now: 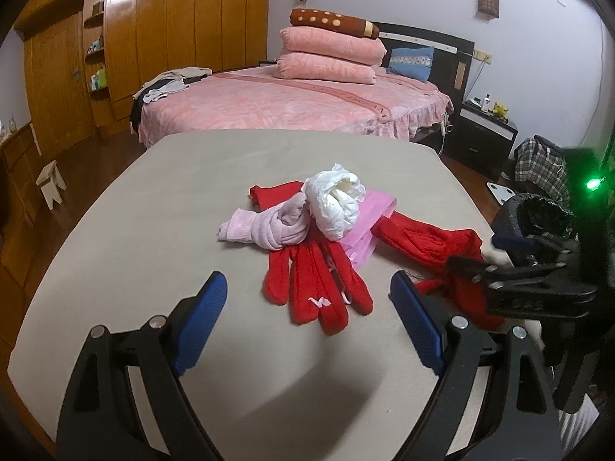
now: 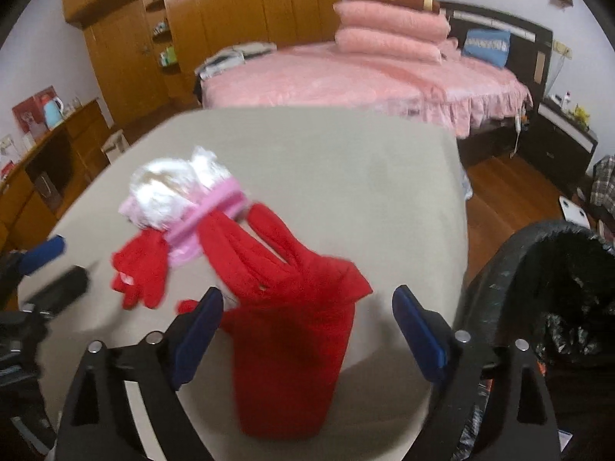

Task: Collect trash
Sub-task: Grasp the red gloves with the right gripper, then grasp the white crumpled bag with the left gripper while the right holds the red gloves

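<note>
On the beige bench (image 1: 115, 230) lies a small heap: a crumpled white wad (image 1: 336, 203) of what looks like tissue or a nappy sits on top, resting against a pale pink sock (image 1: 265, 226) and a thin pink plastic bag (image 1: 369, 226). Beneath them spread a red glove (image 1: 319, 288) with its fingers toward the camera, and a second red glove (image 2: 284, 338) just to its right, near the bench's right edge.

The left tongs (image 1: 307, 299) hover low over the near part of the bench, spread wide with nothing between the blue pads, just short of the first glove's fingertips. The right tongs (image 2: 307, 315) are also spread wide, straddling the second glove without pinching it.

A black bin (image 2: 557, 288) lined with a dark bag stands just beside the bench on the right. Behind the bench is a bed (image 1: 288, 103) with a pink cover.
</note>
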The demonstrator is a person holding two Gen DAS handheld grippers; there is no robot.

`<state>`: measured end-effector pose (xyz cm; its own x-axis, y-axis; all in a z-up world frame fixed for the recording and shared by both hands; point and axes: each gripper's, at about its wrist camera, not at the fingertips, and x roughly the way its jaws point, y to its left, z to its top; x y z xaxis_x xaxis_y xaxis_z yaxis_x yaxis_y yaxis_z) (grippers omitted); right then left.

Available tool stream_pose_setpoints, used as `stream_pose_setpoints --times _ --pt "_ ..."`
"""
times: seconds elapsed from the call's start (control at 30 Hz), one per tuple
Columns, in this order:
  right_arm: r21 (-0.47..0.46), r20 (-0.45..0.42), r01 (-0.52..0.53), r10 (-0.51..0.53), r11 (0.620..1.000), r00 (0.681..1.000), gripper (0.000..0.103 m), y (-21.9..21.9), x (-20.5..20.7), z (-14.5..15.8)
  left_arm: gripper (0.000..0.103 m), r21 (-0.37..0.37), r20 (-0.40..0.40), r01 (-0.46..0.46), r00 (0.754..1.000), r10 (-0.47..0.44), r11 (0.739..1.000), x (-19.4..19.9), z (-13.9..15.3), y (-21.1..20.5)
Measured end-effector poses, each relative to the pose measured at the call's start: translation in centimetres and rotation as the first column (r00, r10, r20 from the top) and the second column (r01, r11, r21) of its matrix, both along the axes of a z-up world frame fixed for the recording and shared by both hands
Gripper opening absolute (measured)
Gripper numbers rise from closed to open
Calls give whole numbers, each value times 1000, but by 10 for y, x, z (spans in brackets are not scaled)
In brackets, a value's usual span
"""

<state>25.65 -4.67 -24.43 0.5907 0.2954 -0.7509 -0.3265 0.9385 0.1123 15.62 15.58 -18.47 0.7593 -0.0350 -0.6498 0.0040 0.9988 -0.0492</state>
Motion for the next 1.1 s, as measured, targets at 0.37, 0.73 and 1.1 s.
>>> stream_pose_setpoints --times 0.37,0.73,1.1 --pt "51 7 -62 62 997 998 14 11 7 5 68 -8 24 21 1000 -21 1000 28 10 -7" --pt "87 92 -44 36 995 995 14 3 19 42 39 16 30 58 998 -59 998 90 4 -27" --pt "150 141 -43 22 988 990 14 -7 6 64 11 14 92 62 994 -63 998 72 20 -31"
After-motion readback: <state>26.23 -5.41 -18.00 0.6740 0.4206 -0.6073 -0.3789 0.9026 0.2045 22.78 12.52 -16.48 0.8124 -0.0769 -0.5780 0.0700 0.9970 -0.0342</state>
